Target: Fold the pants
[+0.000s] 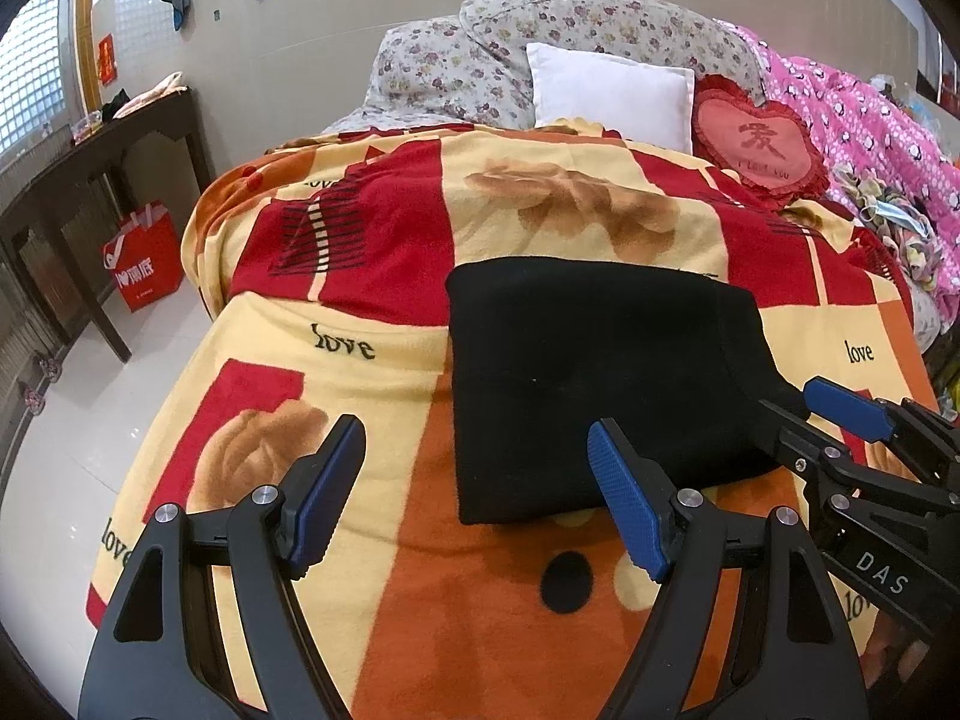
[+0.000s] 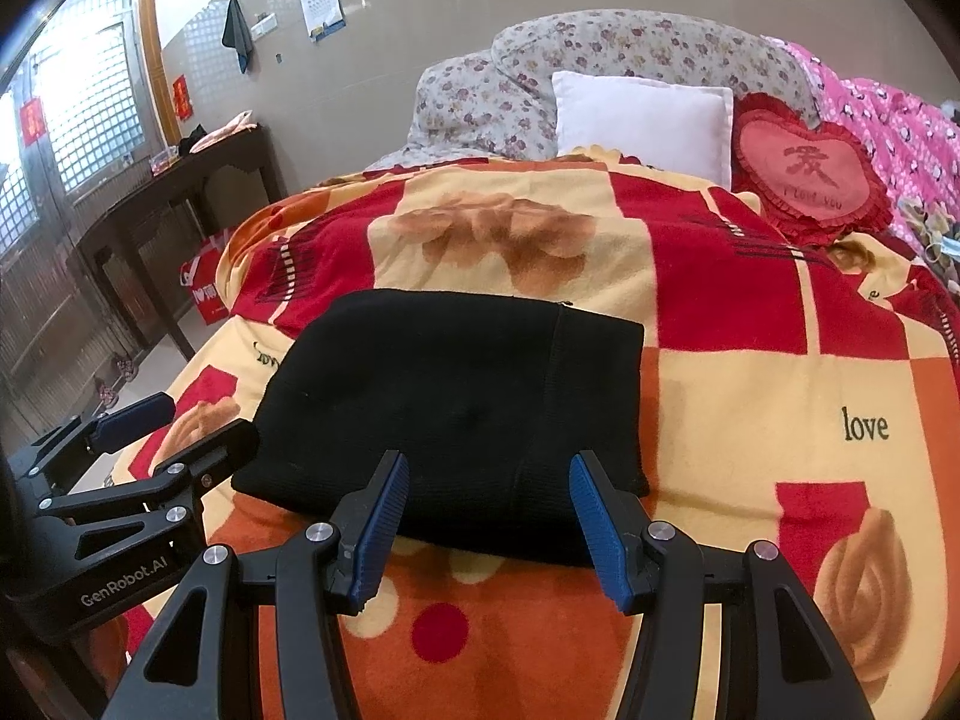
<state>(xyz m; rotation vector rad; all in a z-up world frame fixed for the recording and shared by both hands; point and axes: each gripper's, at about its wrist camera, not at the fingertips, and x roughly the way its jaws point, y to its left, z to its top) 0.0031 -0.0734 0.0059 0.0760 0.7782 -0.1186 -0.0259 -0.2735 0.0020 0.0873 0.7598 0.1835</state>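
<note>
The black pants (image 1: 600, 378) lie folded into a flat rectangle on the red, orange and yellow blanket (image 1: 372, 276). They also show in the right wrist view (image 2: 456, 408). My left gripper (image 1: 477, 498) is open and empty, just short of the pants' near left corner. My right gripper (image 2: 489, 528) is open and empty at the pants' near edge. The right gripper also shows in the left wrist view (image 1: 804, 408), at the pants' right side. The left gripper also shows in the right wrist view (image 2: 180, 426), beside the pants' left edge.
A white pillow (image 1: 612, 96), a red heart cushion (image 1: 762, 144), floral bedding (image 1: 480, 60) and a pink quilt (image 1: 870, 114) lie at the head of the bed. A dark wooden table (image 1: 96, 162) and a red bag (image 1: 144, 258) stand on the floor to the left.
</note>
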